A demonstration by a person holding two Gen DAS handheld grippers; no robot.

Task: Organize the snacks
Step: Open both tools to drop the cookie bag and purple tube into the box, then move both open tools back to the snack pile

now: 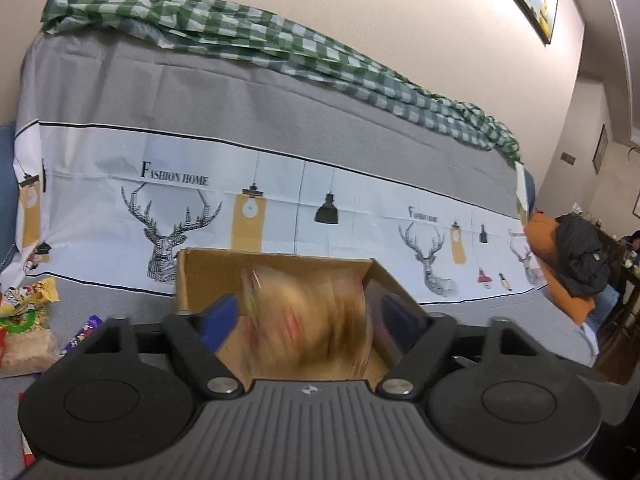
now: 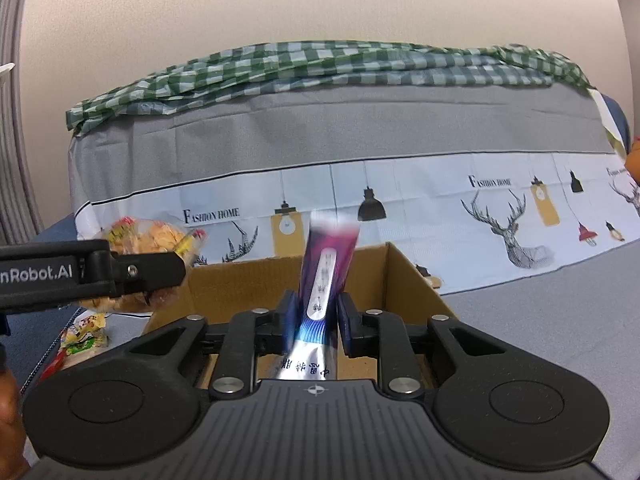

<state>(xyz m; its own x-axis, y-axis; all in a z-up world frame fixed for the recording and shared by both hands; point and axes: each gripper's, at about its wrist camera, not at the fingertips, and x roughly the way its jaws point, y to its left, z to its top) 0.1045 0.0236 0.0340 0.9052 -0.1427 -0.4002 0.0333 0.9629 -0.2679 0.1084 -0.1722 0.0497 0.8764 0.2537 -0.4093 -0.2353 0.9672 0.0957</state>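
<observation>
An open cardboard box (image 1: pixel 200 276) stands on the grey cloth right in front of both grippers. My left gripper (image 1: pixel 310 320) is over it with its blue pads spread wide. A blurred bag of yellow-orange snacks (image 1: pixel 304 312) is between them, with a small gap on each side. In the right wrist view the box (image 2: pixel 404 276) sits below my right gripper (image 2: pixel 318 316). Its pads stand slightly apart around an upright purple and silver packet (image 2: pixel 324 280) whose top is blurred. The left gripper's finger (image 2: pixel 152 272) reaches in from the left with the snack bag (image 2: pixel 160 236).
Several loose snack packets (image 1: pixel 28 320) and a purple packet (image 1: pixel 84 332) lie left of the box, also seen as packets (image 2: pixel 84 332). Behind it rises a sofa under a deer-print cover (image 1: pixel 280 120) and a green check cloth (image 1: pixel 240 28). An orange cushion with a black bag (image 1: pixel 576 256) lies right.
</observation>
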